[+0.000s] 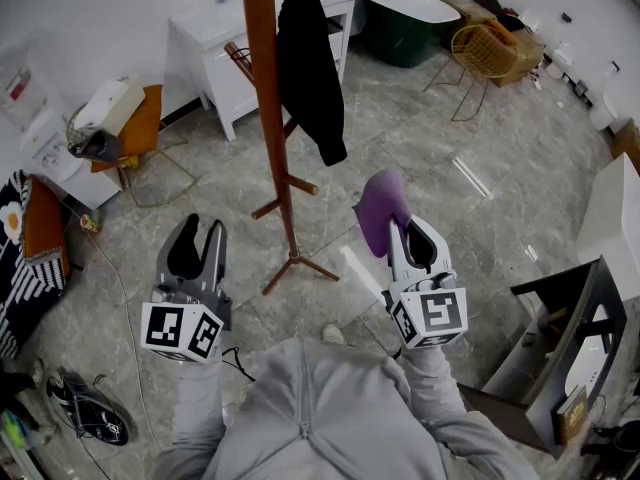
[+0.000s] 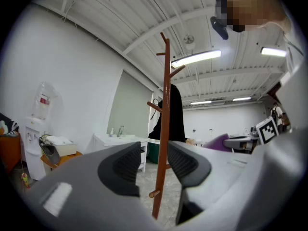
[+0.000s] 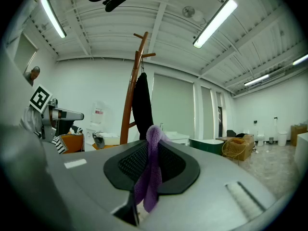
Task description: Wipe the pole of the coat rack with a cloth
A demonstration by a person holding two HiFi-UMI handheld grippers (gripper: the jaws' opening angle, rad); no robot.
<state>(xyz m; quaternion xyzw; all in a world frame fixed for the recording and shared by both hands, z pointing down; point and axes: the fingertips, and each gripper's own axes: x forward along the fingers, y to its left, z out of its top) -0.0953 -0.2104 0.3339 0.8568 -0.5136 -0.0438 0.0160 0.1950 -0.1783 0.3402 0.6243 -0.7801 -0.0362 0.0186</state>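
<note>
The coat rack (image 1: 290,183) stands on splayed feet, and its brown pole (image 1: 268,88) rises upright, long axis vertical, ahead of us and between our two grippers. A black garment (image 1: 310,68) hangs from a peg on the pole's right side, draping down past its upper half, so we judge that the stretch below it is the freest to wipe.

Beyond the pole and to its right sits a dark green tub (image 1: 400,30); we cannot see inside it. Further right of the pole is a gold wire basket (image 1: 483,46), and we cannot tell what it holds.

The left gripper (image 1: 203,226) hangs to the left of the pole's foot, jaws apart and empty; its own view lines the pole up through the gap, but the pole stands clear of it. The right gripper (image 1: 408,230) hangs to the right of the foot, jaws pinched on the purple cloth (image 1: 380,208), which bunches up above the tips. Both are about equally near, the left perhaps slightly nearer. For the right one, the pole lies ahead and to the left, so we judge it must carry the cloth leftward to meet the wood.
</note>
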